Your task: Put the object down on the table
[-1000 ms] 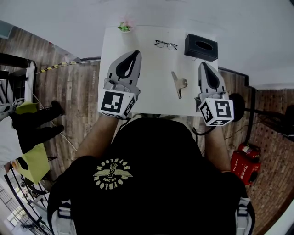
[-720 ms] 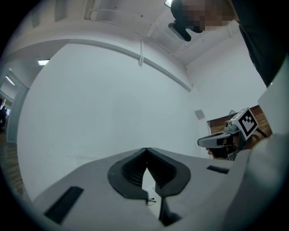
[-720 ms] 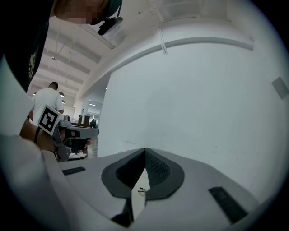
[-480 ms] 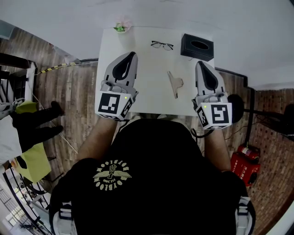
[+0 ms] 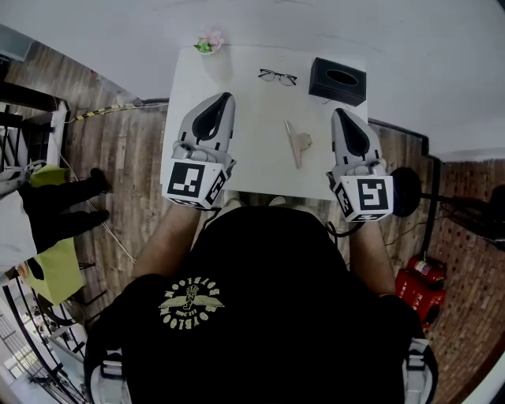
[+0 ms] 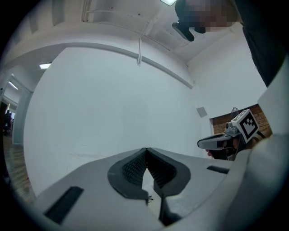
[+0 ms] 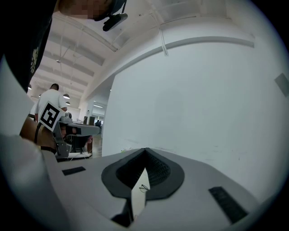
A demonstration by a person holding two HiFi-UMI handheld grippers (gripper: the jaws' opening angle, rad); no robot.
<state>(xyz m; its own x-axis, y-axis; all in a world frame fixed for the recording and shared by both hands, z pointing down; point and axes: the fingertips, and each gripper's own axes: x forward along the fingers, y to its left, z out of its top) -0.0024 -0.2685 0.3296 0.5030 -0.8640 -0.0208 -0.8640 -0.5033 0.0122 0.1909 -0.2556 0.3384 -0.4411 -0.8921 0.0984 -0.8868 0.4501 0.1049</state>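
I stand at a small white worktop [image 5: 260,170] against a bare white wall [image 5: 331,24] in a big open workroom. It has a plank floor [image 5: 118,158], a strip-lit ceiling [image 7: 76,49] and a red fire extinguisher [image 5: 422,286], with another person [image 7: 50,100] farther down.

No readable text, shirt emblem [image 5: 192,303] lettering blurred

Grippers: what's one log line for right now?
left gripper: shut, empty | right gripper: shut, empty | metal clip: lying on table
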